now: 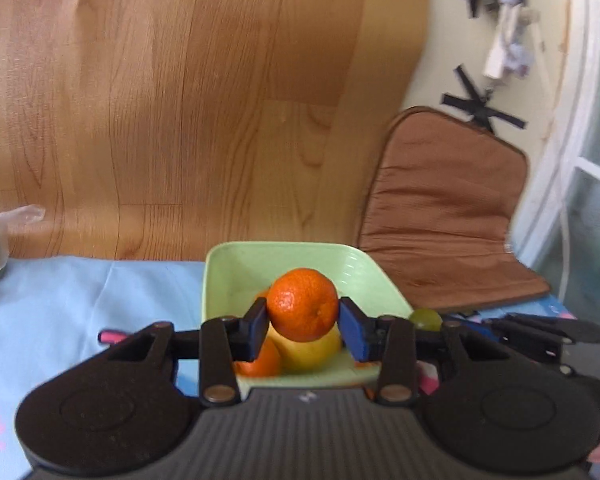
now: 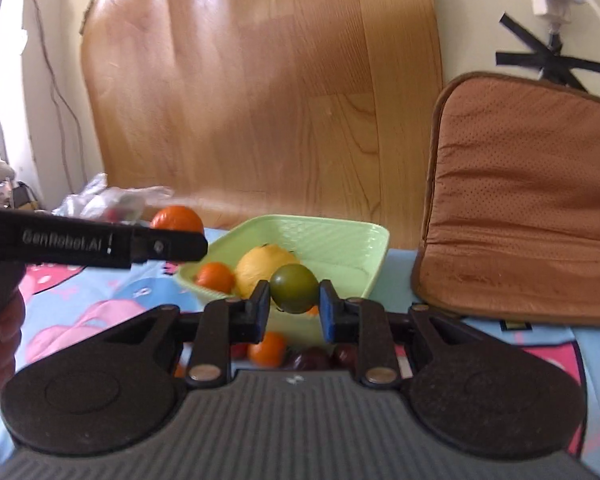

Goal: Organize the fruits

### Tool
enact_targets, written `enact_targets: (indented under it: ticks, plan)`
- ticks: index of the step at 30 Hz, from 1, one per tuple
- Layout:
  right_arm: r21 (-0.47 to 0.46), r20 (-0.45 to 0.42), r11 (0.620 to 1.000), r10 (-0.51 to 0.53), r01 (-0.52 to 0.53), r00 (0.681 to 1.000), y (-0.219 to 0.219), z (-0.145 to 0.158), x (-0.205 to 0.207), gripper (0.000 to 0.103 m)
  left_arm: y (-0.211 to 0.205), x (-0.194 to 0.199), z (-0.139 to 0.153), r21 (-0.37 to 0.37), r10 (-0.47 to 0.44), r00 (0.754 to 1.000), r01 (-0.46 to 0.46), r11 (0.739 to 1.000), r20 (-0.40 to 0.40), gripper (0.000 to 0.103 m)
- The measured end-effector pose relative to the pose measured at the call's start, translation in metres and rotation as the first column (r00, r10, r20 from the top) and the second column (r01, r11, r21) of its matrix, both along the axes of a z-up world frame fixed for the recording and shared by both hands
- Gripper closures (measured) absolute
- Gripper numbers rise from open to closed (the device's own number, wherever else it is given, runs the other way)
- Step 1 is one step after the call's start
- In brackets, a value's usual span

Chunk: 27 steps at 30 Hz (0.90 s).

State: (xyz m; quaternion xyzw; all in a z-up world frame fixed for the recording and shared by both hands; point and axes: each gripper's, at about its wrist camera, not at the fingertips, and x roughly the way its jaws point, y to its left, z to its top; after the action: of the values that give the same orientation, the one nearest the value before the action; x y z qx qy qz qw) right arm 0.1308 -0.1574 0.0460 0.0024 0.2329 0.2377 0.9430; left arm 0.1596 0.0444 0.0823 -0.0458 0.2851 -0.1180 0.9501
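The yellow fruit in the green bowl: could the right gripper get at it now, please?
Probably not yet. The right gripper is shut on a green fruit, so its jaws are full. The yellow fruit lies uncovered in the bowl just beyond, so the path looks free once the green fruit is released.

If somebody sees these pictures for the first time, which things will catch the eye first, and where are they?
First, the orange tangerine clamped in the left gripper, just above the green bowl. Next, the small green fruit pinched in the right gripper, in front of the same bowl, where a yellow fruit lies. Behind stands a large wooden board.
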Motion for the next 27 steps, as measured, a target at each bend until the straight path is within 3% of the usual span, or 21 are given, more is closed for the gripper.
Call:
enact_targets:
  ticks: [5, 9, 10, 13, 17, 21, 27]
  plan:
    - [-0.029, -0.027, 0.999, -0.015, 0.014, 1.0, 0.007, -0.015, 0.038, 0.073, -0.003, 0.058, -0.02, 0.045, 0.035, 0.997, -0.032, 0.998, -0.065, 0.064]
    - [0.033, -0.026, 0.999, -0.038, 0.039, 0.999, -0.005, -0.012, 0.039, 0.073, -0.002, 0.054, -0.018, 0.033, 0.061, 0.997, -0.06, 0.998, -0.042, 0.055]
    - [0.05, -0.011, 0.998, -0.039, 0.039, 0.999, -0.01, -0.01, 0.035, 0.073, -0.001, 0.047, -0.015, 0.028, 0.055, 0.998, -0.055, 0.998, -0.027, 0.053]
    - [0.068, 0.014, 0.996, -0.053, 0.052, 0.999, -0.014, -0.007, 0.017, 0.058, -0.001, 0.019, -0.004, 0.056, 0.073, 0.997, -0.074, 0.996, 0.016, 0.052]
    - [0.029, 0.039, 0.999, -0.041, 0.04, 0.998, -0.003, 0.0, -0.003, 0.058, 0.008, -0.039, 0.004, 0.015, 0.09, 0.993, -0.091, 0.996, 0.074, 0.052]
    - [0.105, 0.039, 0.994, -0.024, 0.02, 0.999, 0.006, 0.012, -0.03, 0.058, 0.016, -0.105, -0.01, -0.018, 0.114, 0.987, -0.113, 0.993, 0.115, 0.052]
    - [0.132, -0.006, 0.991, 0.038, -0.037, 0.999, 0.02, 0.002, -0.075, 0.058, 0.022, -0.165, -0.042, 0.047, 0.155, 0.98, -0.162, 0.986, 0.125, 0.05]
